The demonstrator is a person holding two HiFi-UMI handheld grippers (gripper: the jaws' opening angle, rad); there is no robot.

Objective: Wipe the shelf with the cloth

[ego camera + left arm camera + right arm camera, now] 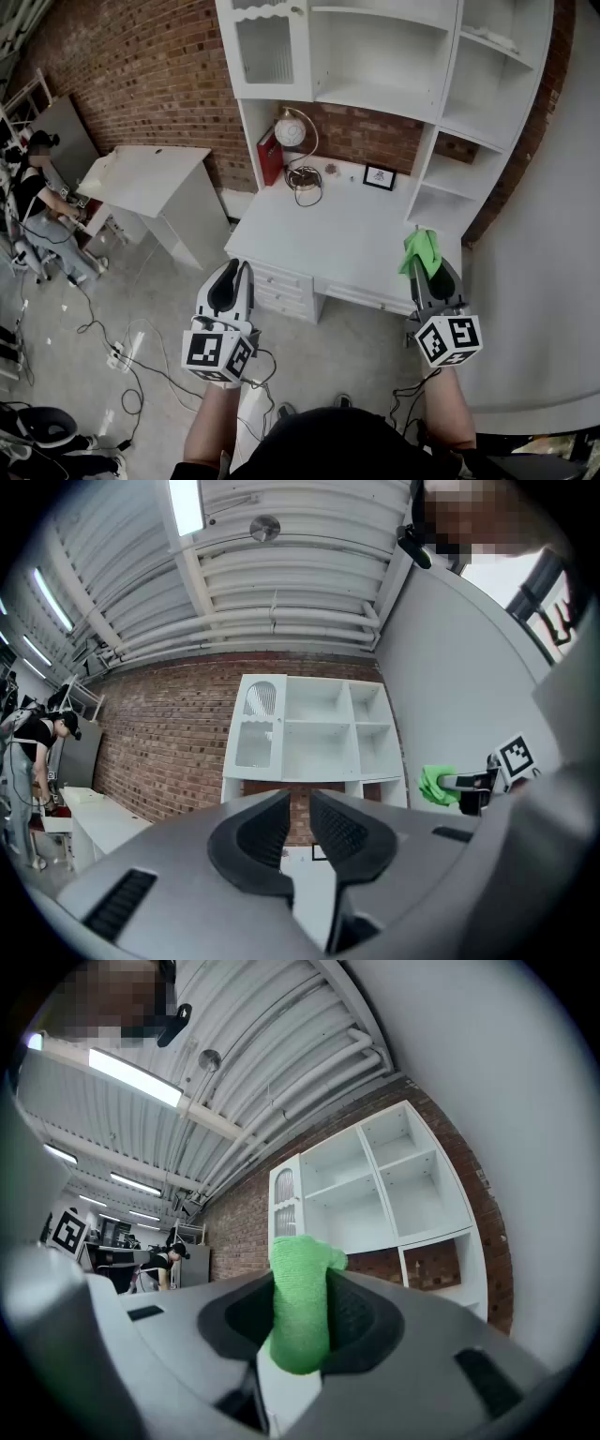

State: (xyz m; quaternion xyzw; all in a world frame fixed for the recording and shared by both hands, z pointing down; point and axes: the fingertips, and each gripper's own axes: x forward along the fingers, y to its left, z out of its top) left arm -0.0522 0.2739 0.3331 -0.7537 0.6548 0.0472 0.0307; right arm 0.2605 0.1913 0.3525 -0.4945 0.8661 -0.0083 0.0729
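Observation:
The white shelf unit (pixel 375 56) stands on a white desk (pixel 347 239) against the brick wall, ahead of both grippers. My right gripper (pixel 424 264) is shut on a green cloth (pixel 421 250), held over the desk's front right corner. In the right gripper view the cloth (pixel 298 1326) sticks up between the jaws of the right gripper (pixel 305 1279), with the shelf unit (pixel 375 1194) behind. My left gripper (pixel 234 279) hovers off the desk's front left corner, shut and holding nothing. The left gripper view shows the left gripper (pixel 300 803) facing the shelf unit (pixel 314 738), the cloth (pixel 435 785) to the right.
On the desk's back stand a globe lamp (pixel 291 131), a red book (pixel 270 157) and a small framed picture (pixel 379 176). A white table (pixel 150 178) and a seated person (pixel 37 206) are at left. Cables (pixel 122 356) lie on the floor. A grey wall (pixel 548 281) runs along the right.

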